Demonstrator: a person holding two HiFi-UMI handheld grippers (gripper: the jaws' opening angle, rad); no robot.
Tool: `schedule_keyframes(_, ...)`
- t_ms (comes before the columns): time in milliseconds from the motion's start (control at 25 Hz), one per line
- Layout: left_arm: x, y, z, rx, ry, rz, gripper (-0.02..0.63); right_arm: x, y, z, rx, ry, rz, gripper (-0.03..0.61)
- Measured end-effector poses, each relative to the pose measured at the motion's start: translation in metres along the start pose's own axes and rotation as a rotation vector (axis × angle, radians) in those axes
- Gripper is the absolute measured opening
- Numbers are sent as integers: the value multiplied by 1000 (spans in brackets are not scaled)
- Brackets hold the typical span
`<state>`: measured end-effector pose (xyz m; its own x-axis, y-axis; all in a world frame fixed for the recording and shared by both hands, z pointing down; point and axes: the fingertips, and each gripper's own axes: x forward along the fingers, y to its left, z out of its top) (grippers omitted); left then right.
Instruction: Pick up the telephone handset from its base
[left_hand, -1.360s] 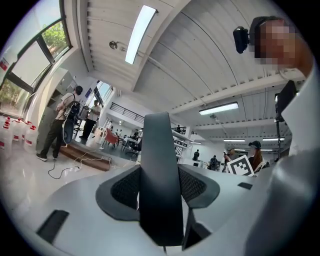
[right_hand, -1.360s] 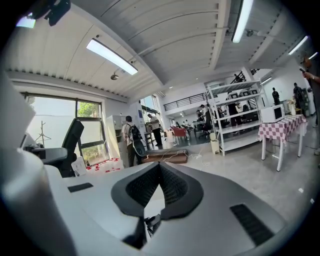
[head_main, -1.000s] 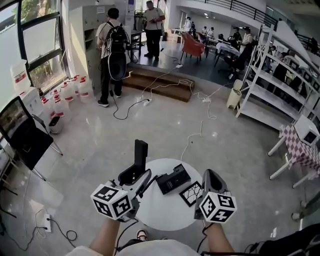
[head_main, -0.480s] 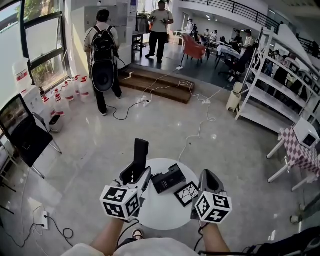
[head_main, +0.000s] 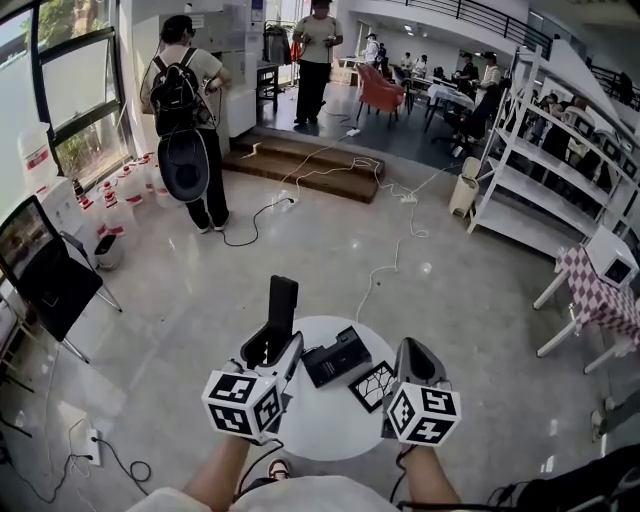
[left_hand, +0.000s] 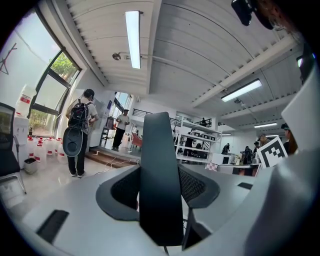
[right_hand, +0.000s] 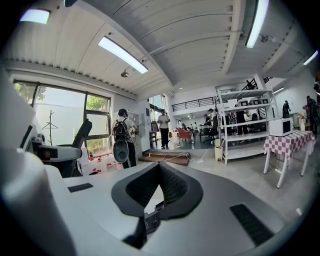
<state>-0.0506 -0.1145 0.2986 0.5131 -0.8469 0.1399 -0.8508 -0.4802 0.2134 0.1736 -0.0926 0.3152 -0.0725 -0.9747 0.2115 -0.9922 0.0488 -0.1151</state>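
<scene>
Handset (head_main: 281, 305) upright in left claw (head_main: 268, 350), long axis vertical, tip skyward

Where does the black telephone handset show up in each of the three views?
Head view: the black plastic telephone handset stands upright at lower centre, gripped by the left gripper.
Left gripper view: dead centre, filling the space between the jaws.
Right gripper view: probably the dark slanted bar at the left.
Shared landmark: the person with the black backpack.
</scene>
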Motion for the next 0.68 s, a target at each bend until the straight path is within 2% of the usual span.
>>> schedule_keyframes(680,6,5,-7,-20,30,-25,236,0,0,-1,11,6,-20,21)
